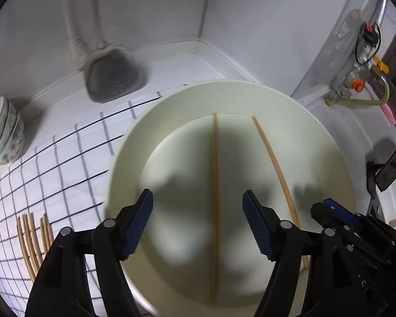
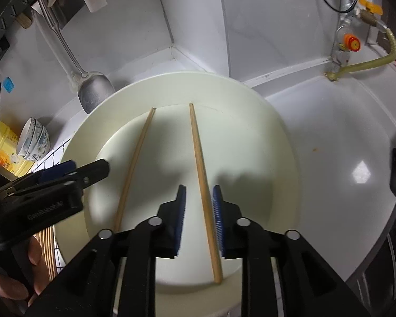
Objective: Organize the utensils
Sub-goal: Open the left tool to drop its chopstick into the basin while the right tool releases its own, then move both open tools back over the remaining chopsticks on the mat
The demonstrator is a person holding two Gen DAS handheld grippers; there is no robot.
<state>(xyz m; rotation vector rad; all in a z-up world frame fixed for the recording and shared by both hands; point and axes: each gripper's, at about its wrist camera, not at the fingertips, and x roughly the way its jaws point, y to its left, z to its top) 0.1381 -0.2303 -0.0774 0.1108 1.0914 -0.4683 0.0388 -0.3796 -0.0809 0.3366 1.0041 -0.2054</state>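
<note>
Close the half-parted right gripper [image 2: 198,206] squarely on the chopstick [image 2: 203,185] between its fingers on the plate [image 2: 272,132], lift level, and lower the wide-open, empty left gripper [image 1: 198,219] astride the other chopstick [image 1: 214,185] lying mid-plate.

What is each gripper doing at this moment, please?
Left gripper: open wide, holding nothing, over one thin wooden chopstick.
Right gripper: narrowly open around the other wooden chopstick, not clamped.

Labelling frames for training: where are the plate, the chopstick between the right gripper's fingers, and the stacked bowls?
plate [image 2: 264,132], right wrist view, bare far rim.
chopstick [image 2: 199,153], right wrist view, mid-shaft.
stacked bowls [image 1: 9,134], left wrist view, outer side.
</note>
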